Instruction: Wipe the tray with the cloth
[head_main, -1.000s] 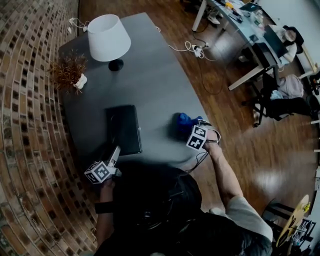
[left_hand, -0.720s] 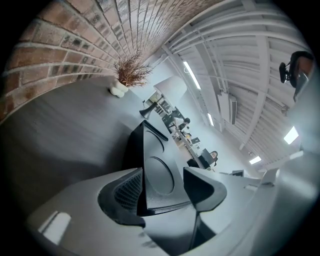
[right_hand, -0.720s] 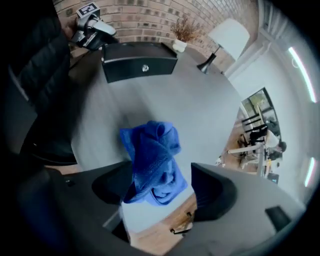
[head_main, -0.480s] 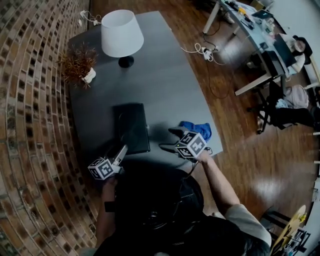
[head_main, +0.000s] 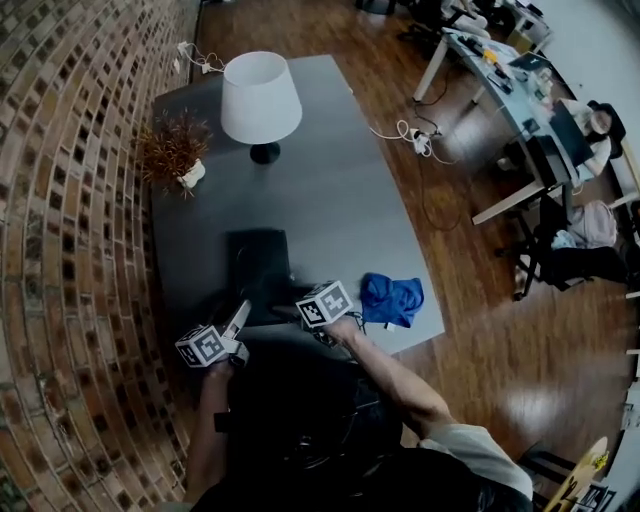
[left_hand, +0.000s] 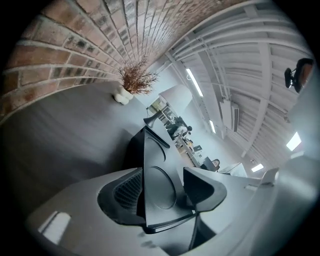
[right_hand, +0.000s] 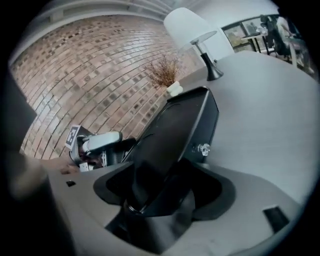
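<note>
**Both tools at the black tray while the cloth lies aside**

The flat black rectangular tray (head_main: 258, 262) sits at the near edge of the grey tabletop (head_main: 330, 190). Its dark bed shows shallow round moulded recesses. The left tool (head_main: 238, 312) is clenched on the tray's near left corner, its ribbed pad (left_hand: 129, 186) against the rim. The right tool (head_main: 296, 312) reaches in from the opposite side, its jaws standing apart around the tray's near right edge. They have just been closing, yet a gap shows on either side of the rim. The crumpled blue cloth (head_main: 392, 299) lies on the tabletop near the right tool, clear of the tray and in neither grip. Farther back stand a table lamp with a white shade and black foot (head_main: 260, 97) and a small white pot (head_main: 192, 176) holding a rust-brown dried plant (head_main: 172, 148). Both are close to the curved brick wall (head_main: 70, 200).
</note>
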